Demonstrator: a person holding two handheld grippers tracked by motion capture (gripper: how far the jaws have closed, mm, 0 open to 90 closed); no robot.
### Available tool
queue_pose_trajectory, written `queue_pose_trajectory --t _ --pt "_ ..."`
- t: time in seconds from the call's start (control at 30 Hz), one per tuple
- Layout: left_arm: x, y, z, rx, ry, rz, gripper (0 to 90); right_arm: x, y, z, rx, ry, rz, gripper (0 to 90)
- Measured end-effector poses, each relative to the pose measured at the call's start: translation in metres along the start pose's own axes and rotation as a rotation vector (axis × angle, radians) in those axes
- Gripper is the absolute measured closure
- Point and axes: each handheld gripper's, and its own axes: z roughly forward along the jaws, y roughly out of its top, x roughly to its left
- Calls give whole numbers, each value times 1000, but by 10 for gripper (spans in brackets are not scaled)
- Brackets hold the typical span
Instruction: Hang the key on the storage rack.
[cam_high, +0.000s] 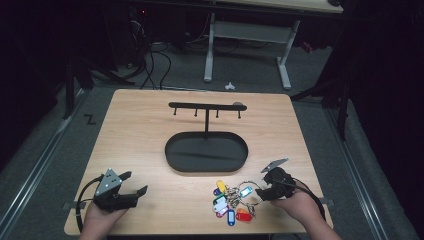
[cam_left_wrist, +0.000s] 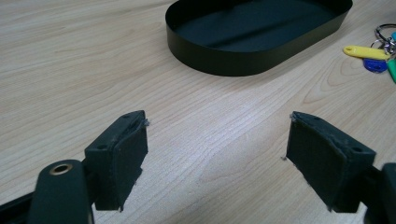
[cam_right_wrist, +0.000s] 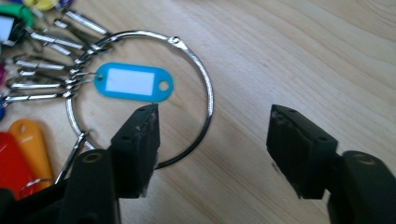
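A: Dark room, grey carpet, a white-legged desk at the back, and a light wooden table (cam_high: 150, 130) in the middle. On it stands a black oval tray (cam_high: 206, 151) with a black T-shaped hook rack (cam_high: 206, 106) rising from its far side.

B: And the keys?

A: A big metal ring (cam_right_wrist: 205, 88) lies flat on the table near its front edge, right of centre and in front of the tray. Coloured tags are bunched on its left: a light blue tag (cam_right_wrist: 133, 82) inside the loop, red and orange ones (cam_right_wrist: 21, 149) nearer the front edge, and a yellow tag (cam_left_wrist: 366, 51) on the tray side.

B: Right gripper?

A: The right gripper (cam_right_wrist: 212, 140) is at the ring's right side, jaws apart. One jaw sits over the near arc of the ring, the other over bare wood outside it. Nothing is pinched between the pads.

B: Left one?

A: The left gripper (cam_left_wrist: 217, 140) rests near the front left corner, well apart from the keys, jaws spread wide over bare table, pointing toward the tray
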Motion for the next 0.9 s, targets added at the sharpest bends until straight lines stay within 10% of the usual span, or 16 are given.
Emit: queue_pose_trajectory --t 0.3,0.9 --pt "0 0 0 0 -4 1 210 0 26 5 110 22 -91 434" --pt "0 -1 -3 -5 -14 -4 212 2 61 17 227 98 -92 588"
